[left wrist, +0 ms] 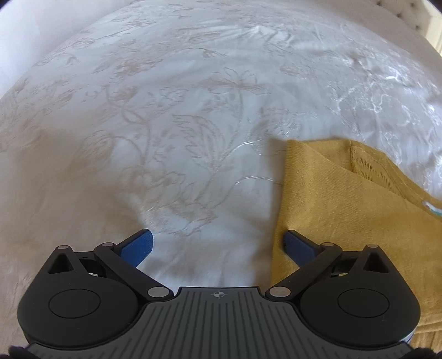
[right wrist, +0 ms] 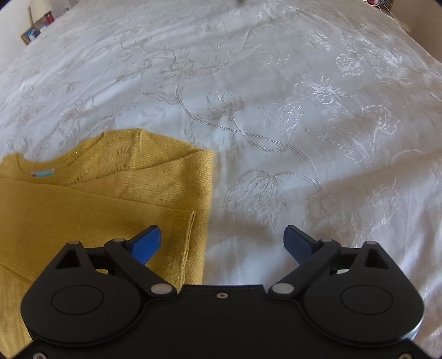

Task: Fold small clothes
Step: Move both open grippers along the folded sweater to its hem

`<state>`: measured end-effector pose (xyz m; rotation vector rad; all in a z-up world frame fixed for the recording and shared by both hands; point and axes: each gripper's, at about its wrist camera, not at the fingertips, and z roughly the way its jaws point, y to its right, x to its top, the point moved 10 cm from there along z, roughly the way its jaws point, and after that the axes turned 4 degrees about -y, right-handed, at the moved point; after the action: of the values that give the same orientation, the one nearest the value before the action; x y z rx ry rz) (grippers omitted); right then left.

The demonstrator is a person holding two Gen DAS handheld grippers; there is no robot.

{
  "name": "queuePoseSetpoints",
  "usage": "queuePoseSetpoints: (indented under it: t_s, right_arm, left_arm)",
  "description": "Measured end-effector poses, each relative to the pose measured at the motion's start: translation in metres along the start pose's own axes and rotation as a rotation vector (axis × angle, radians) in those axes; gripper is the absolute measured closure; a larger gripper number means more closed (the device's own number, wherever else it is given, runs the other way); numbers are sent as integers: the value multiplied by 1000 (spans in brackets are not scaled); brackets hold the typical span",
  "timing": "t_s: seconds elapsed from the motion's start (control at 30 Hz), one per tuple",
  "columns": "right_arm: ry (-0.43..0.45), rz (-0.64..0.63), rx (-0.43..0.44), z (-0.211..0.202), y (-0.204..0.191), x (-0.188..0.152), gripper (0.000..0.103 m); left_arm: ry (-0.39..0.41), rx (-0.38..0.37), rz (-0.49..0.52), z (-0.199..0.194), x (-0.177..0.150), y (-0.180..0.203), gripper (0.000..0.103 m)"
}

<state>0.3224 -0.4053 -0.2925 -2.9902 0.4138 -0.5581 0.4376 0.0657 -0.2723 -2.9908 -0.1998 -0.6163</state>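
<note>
A mustard-yellow knitted top [left wrist: 345, 210] lies flat on a white embroidered bedspread [left wrist: 165, 124], with its sides folded in over the body. In the left wrist view it fills the lower right, and my left gripper [left wrist: 218, 243] stands open over its left edge, one blue pad above the cloth and the other above the bedspread. In the right wrist view the same top [right wrist: 96, 198] fills the lower left, its neckline and a small label [right wrist: 41, 173] showing. My right gripper [right wrist: 222, 241] is open astride the top's right edge, nothing pinched between its pads.
The white bedspread [right wrist: 304, 124] with pale floral stitching spreads all around the top, slightly creased. A box and small items [right wrist: 36, 29] stand beyond the bed's far left edge in the right wrist view. A tufted headboard [left wrist: 408, 16] shows at the top right of the left wrist view.
</note>
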Motion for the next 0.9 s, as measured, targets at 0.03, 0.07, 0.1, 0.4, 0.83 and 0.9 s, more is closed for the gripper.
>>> queuePoseSetpoints:
  t_s: [0.03,0.07,0.1,0.4,0.83,0.9]
  right_arm:
    - [6,6,13,-5,-1,-4,7]
    - [12,11,28,-10,-3,-8,6]
    - [15,16,43,-14,-5,-12,6]
    - [-12,-40,163,-48,-38,-73,3]
    - [-77,-225,236,-81,-66,-174,1]
    - [-89,-234,230,-83,-65,-186,1]
  left_arm:
    - [3,-6,-12,-5,-3,-3,0]
    - [7,-15,-25,-12,-7,-5,0]
    - [9,-21,-32,-18,-11,-7,0]
    - [-35,-77,47,-68,-95,6,0]
    - [-132,-56,103,-104,-220,-8,0]
    - [-134,-54,111,-108,-234,-12,0]
